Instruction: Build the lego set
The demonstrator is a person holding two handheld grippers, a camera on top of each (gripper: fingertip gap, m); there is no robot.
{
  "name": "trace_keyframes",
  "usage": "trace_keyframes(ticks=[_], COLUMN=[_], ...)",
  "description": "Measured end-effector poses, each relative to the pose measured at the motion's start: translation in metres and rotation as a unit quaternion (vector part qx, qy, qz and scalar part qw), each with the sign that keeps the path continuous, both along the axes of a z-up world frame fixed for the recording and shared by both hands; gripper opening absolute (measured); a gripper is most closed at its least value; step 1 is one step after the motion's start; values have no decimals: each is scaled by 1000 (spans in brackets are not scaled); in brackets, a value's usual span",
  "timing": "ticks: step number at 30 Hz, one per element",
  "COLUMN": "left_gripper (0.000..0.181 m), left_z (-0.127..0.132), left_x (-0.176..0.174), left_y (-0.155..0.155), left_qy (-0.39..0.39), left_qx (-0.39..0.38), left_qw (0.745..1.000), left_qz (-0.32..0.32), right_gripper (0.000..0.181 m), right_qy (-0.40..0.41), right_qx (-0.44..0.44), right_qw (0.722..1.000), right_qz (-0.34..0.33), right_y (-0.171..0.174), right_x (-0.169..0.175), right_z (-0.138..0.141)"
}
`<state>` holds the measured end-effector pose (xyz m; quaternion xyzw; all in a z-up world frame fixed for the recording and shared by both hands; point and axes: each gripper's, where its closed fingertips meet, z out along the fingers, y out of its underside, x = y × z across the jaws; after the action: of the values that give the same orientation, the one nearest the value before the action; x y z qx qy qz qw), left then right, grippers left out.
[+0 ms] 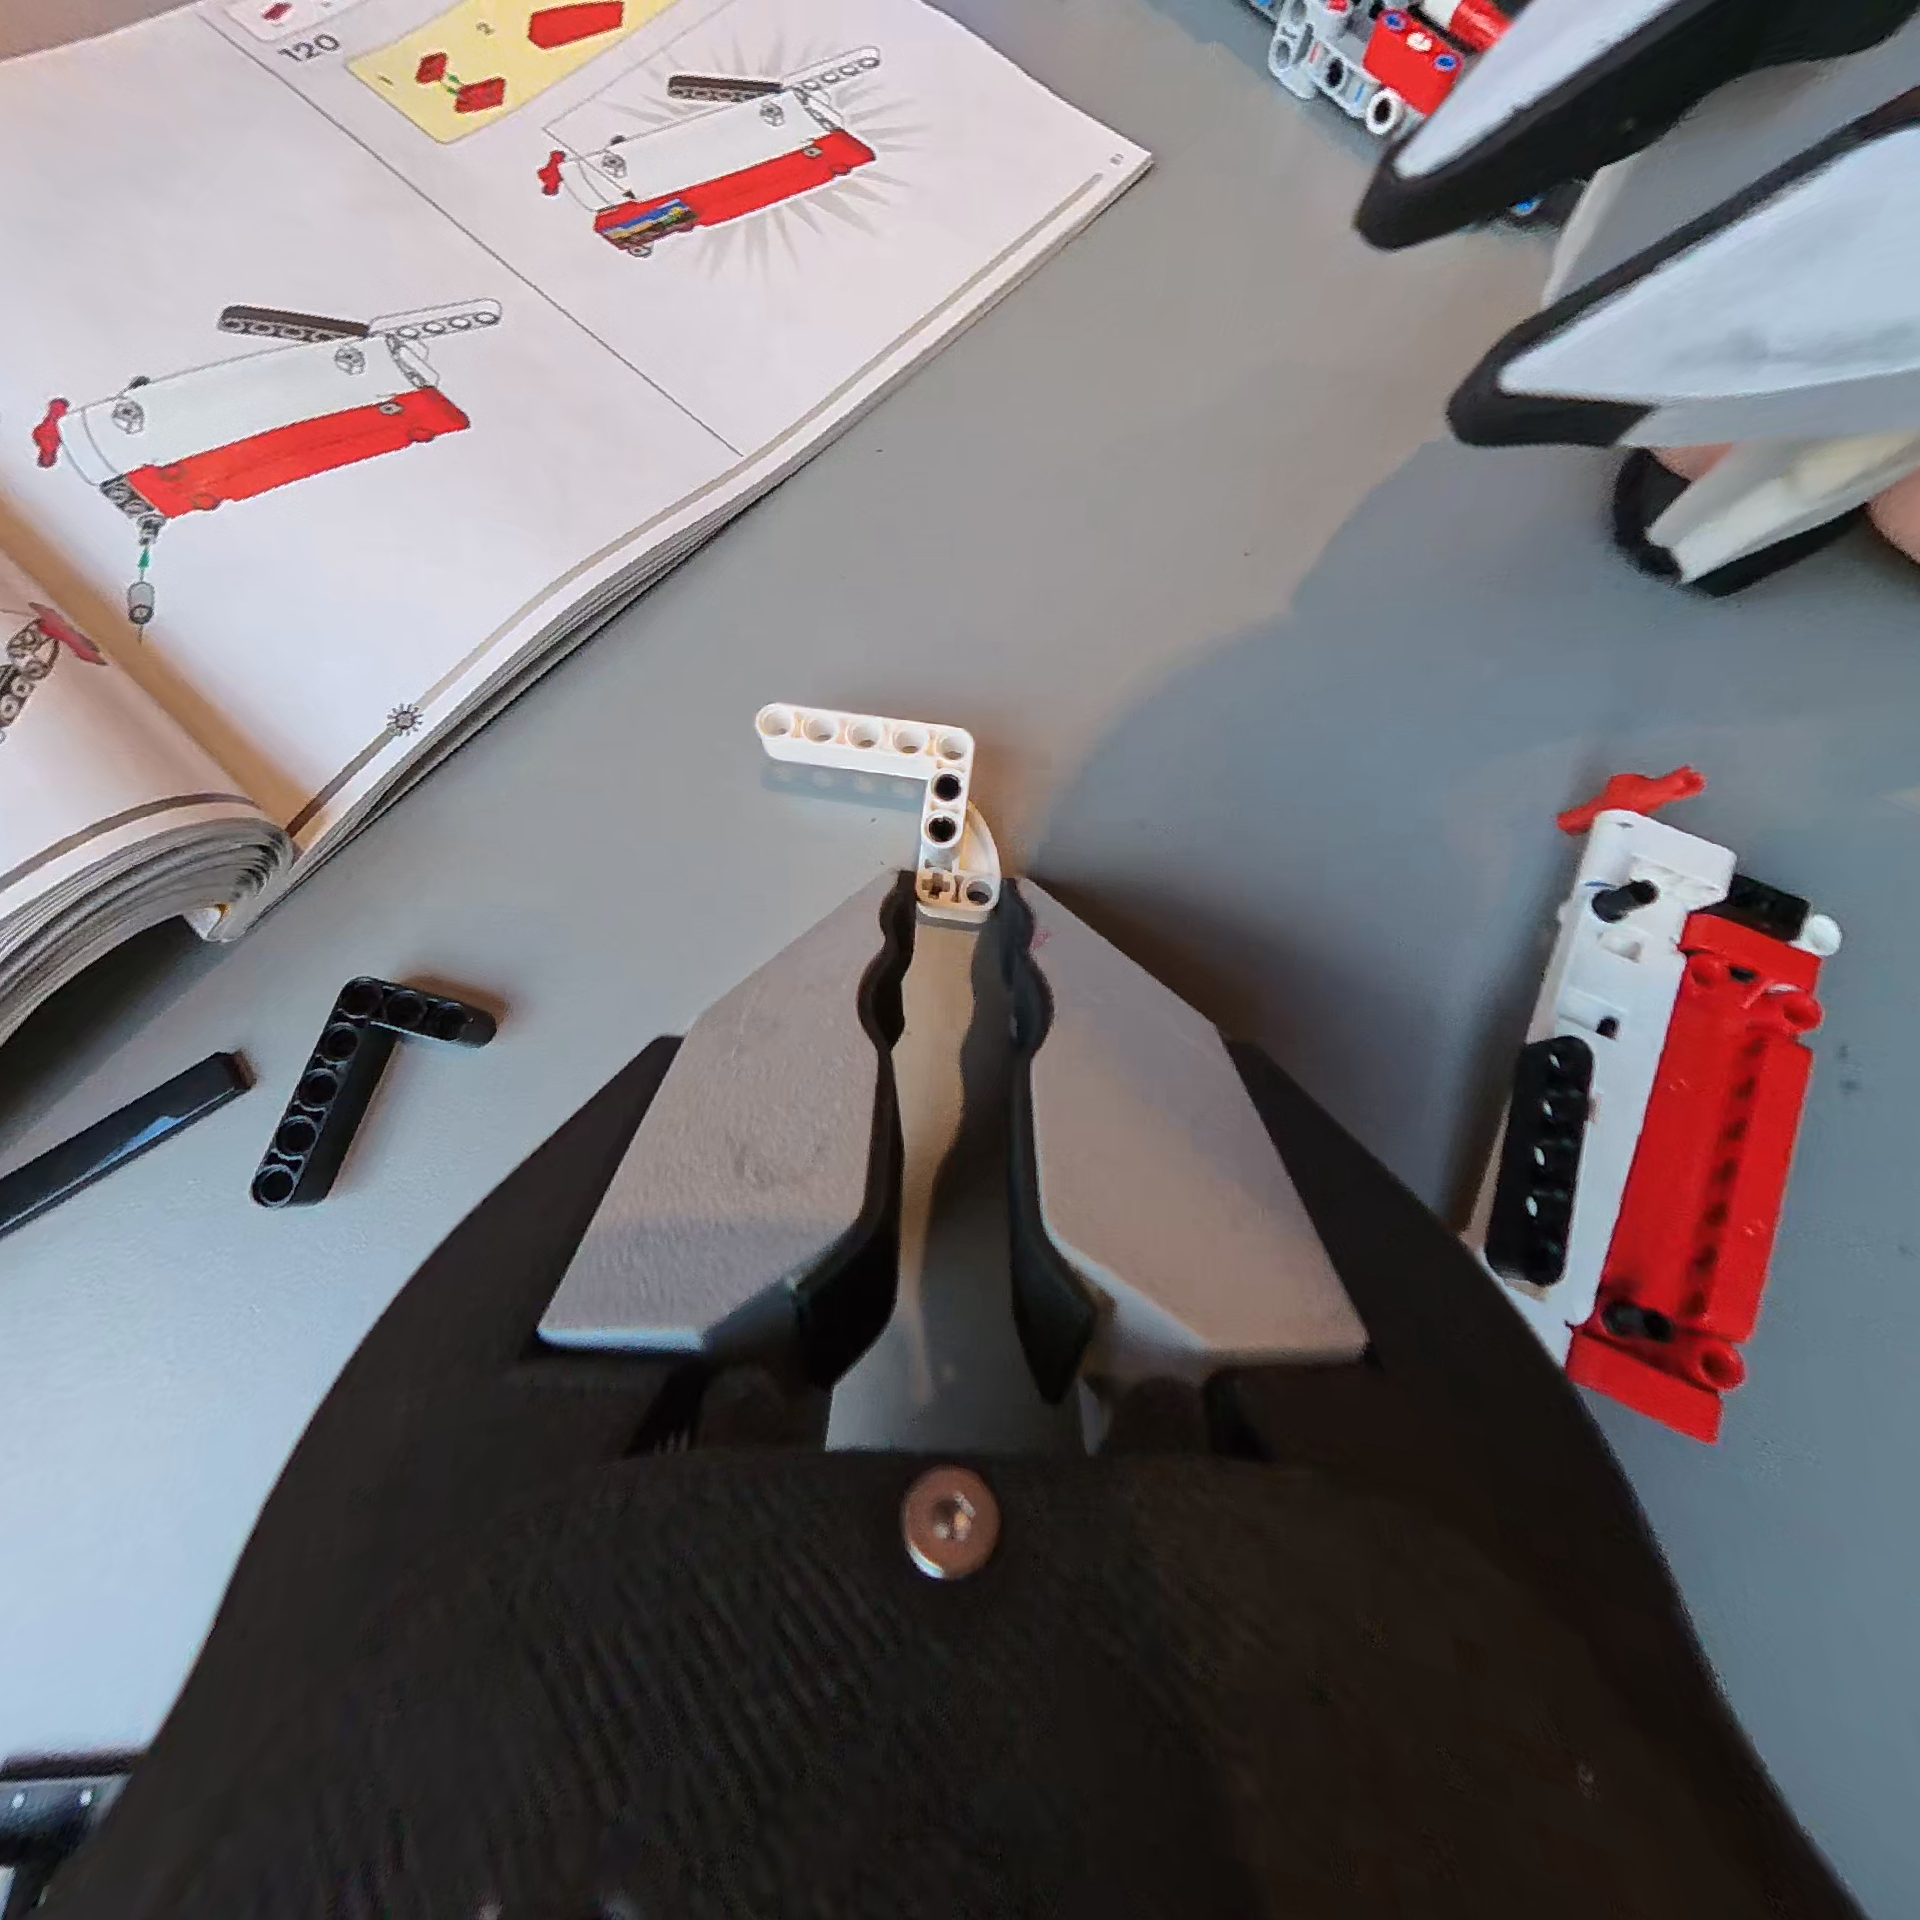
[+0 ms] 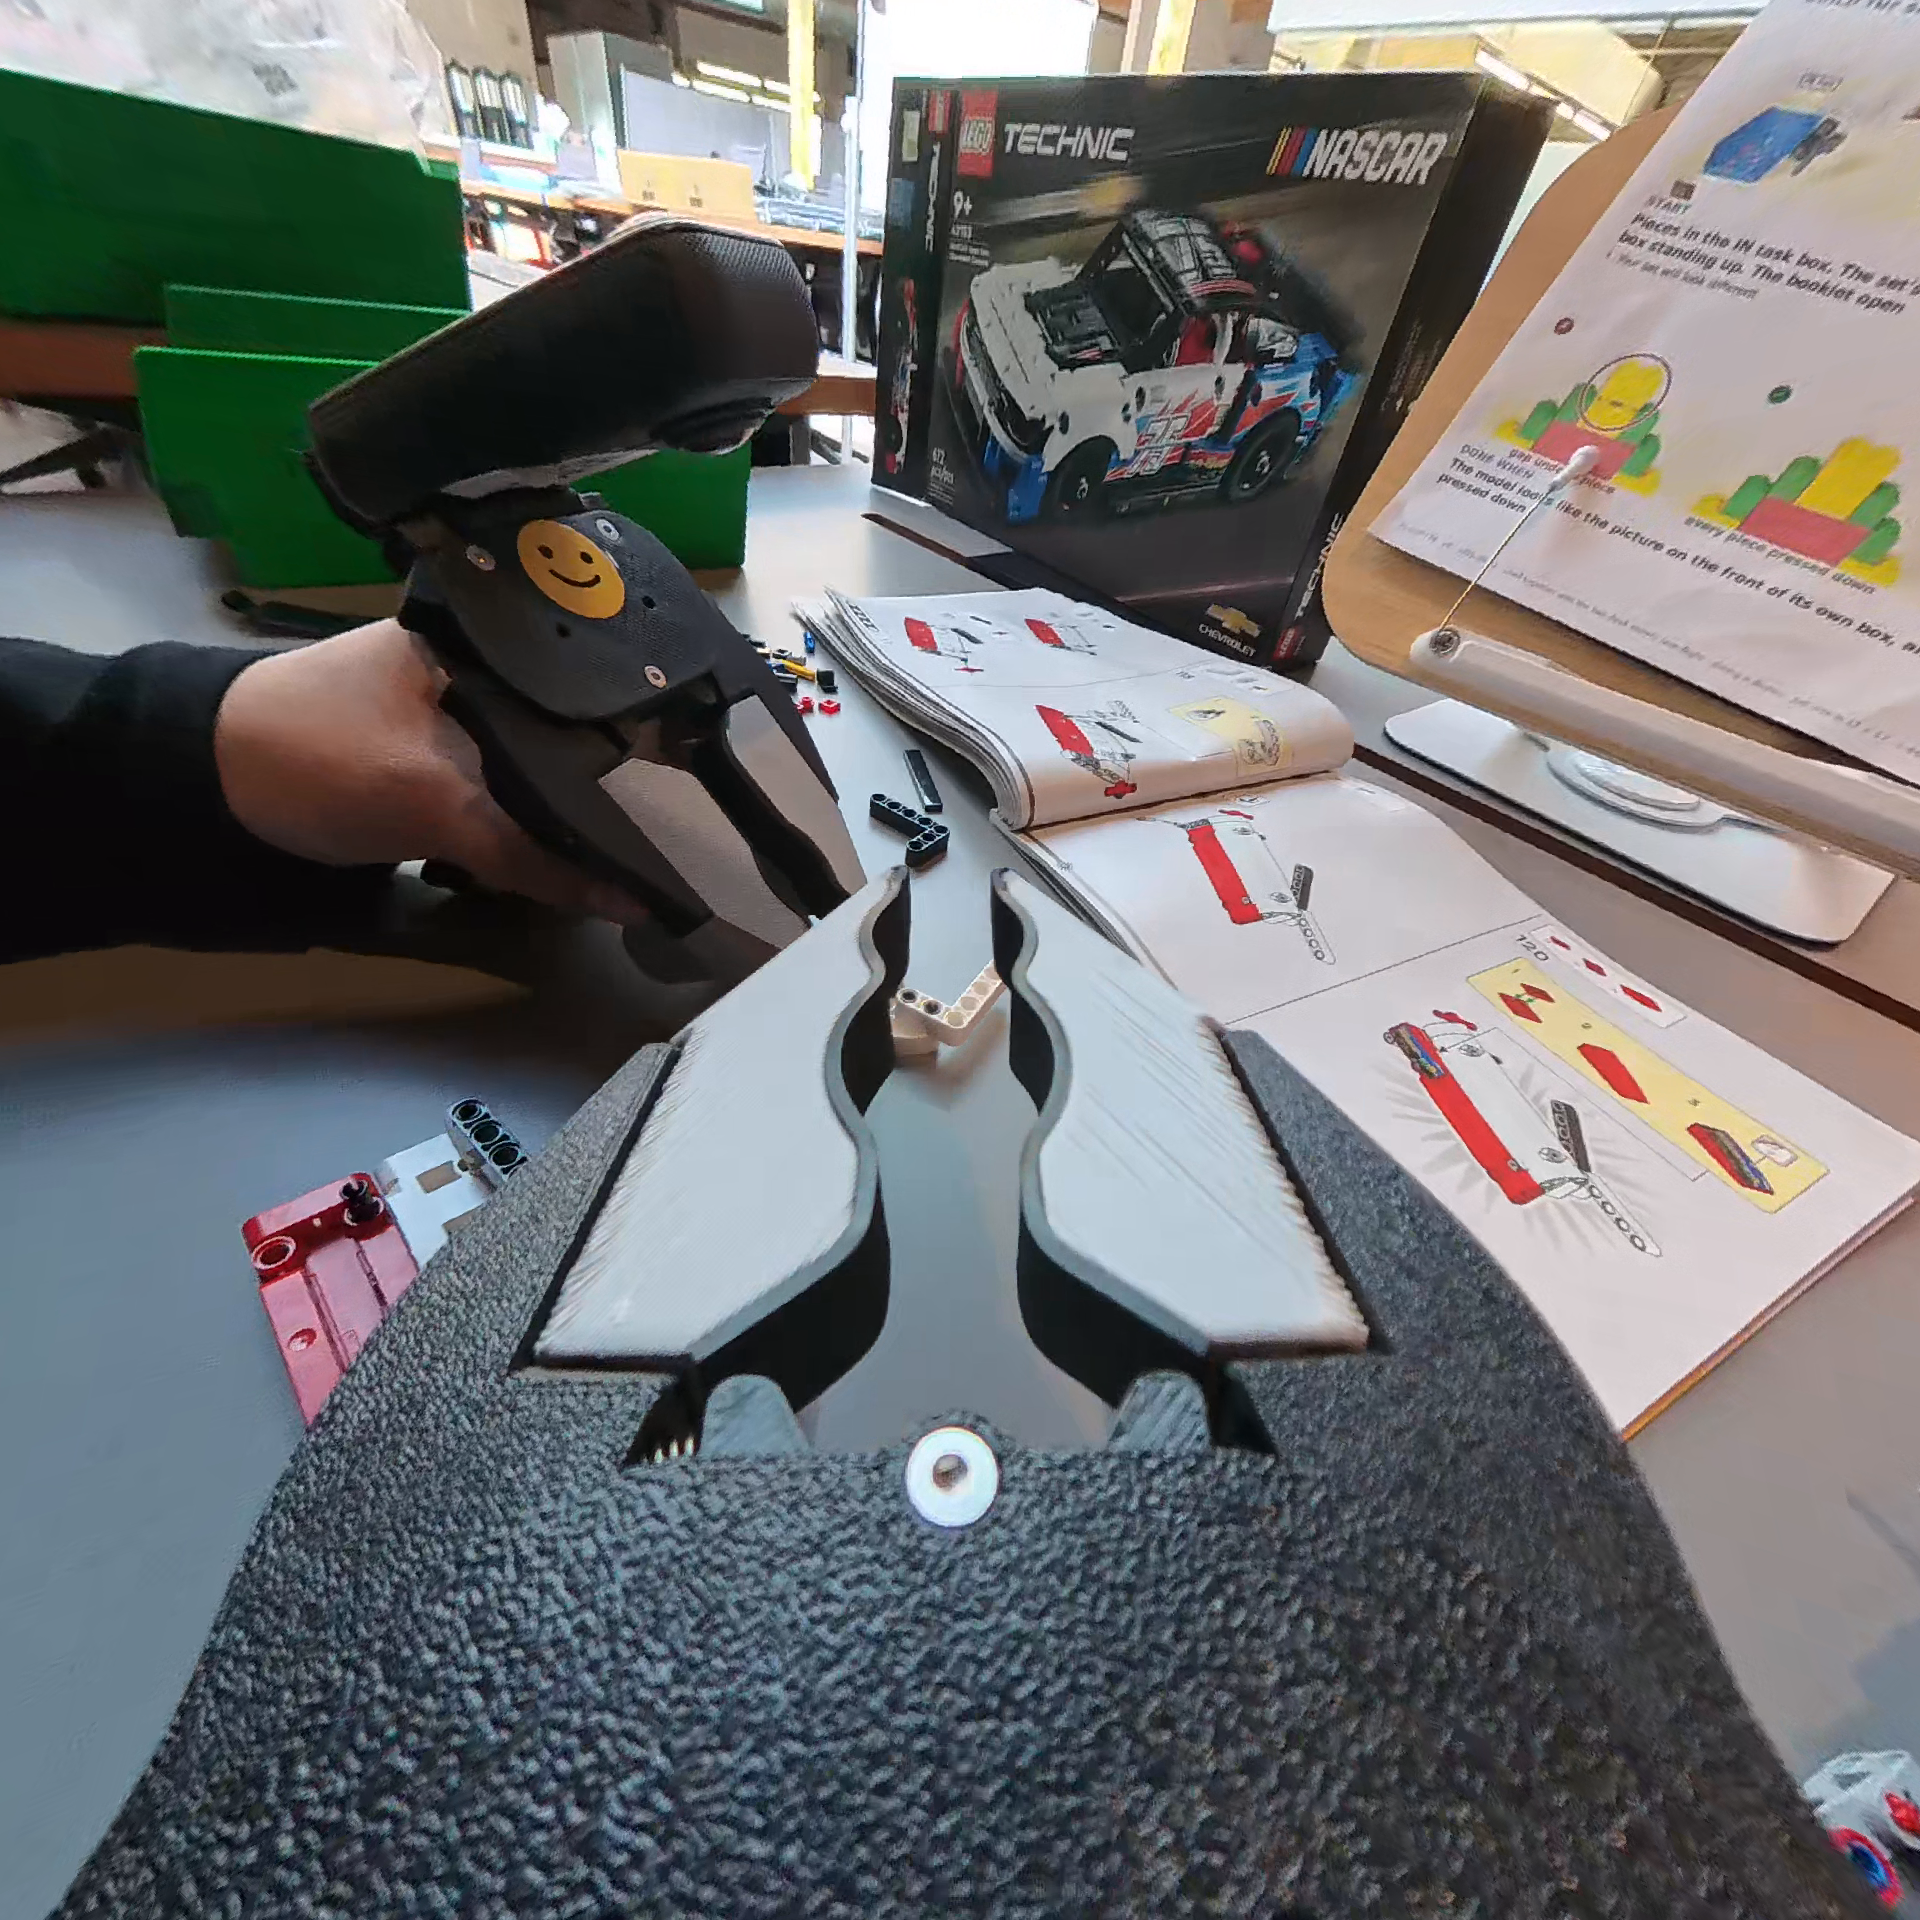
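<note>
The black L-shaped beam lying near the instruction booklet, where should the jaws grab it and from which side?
Grip the black L-shaped beam across the middle of its long arm, coming down from above. It lies flat on the grey table with its holes facing up, so only the two narrow side walls offer parallel faces. Stay clear of the short leg and of the black strip beside it.

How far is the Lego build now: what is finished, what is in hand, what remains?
Done: a red and white sub-assembly lies built on the table. In hand: the left gripper pinches a white L-shaped beam with a curved white piece; the right gripper is open beside it. Left: the black L-shaped beam lies loose, and the instruction booklet is open mid-way.
</note>
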<state>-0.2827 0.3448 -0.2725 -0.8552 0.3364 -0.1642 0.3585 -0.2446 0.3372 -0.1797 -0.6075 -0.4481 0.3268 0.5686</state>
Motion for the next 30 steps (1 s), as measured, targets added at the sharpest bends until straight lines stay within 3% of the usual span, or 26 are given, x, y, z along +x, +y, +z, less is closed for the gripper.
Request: trace_keyframes(ticks=[14, 21, 30], left_gripper=[12, 12, 21], left_z=[22, 10, 8], left_x=[-13, -16, 3], left_y=[-13, -21, -32], left_qy=[31, -16, -63], left_qx=[73, -14, -46], left_qw=[995, 990, 987], left_qz=[68, 142, 141], right_gripper=[15, 15, 13], right_qy=[46, 66, 67], right_qx=[-25, -27, 0], right_qw=[999, 997, 997], right_qz=[-14, -24, -30], right_y=[9, 13, 8], right_x=[9, 14, 15], right_z=[9, 14, 17])
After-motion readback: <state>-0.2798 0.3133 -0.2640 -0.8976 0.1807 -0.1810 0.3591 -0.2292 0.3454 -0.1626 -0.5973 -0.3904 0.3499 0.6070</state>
